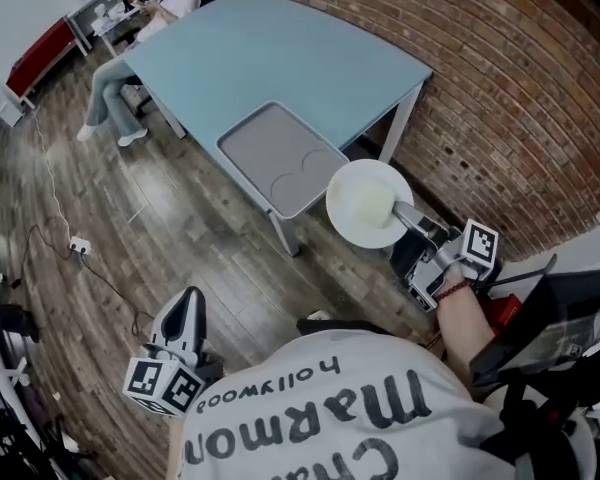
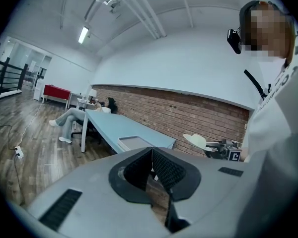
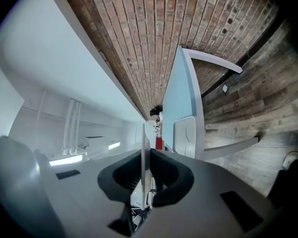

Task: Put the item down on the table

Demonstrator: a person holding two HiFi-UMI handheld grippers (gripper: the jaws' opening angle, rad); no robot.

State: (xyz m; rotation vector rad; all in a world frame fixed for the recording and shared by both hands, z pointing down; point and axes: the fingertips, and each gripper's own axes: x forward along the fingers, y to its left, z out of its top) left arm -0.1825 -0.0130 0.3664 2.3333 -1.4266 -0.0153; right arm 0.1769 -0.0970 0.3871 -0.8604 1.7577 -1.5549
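Left hand-held gripper (image 1: 188,303), 7 o'clock, is idling w/ jaws pressed together, empty. Right hand-held gripper (image 1: 408,215), 4 o'clock, is pinching a white plate (image 1: 365,203) by its rim, just off the desk (image 1: 270,58) corner. Plate: stiff, light, prob. breakable; rim's the hold. Plate and tray (image 1: 275,153), 12 o'clock, are looking bare.

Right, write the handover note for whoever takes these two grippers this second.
Right gripper: shut on the rim of the white plate, plate held roughly level.
Left gripper: shut, empty, low at the person's left side.
Plate: in the air just off the near corner of the blue table, beside the grey tray lying there.
Done: plate in hand, close to the table.
Left: set it on the table, open the jaws.
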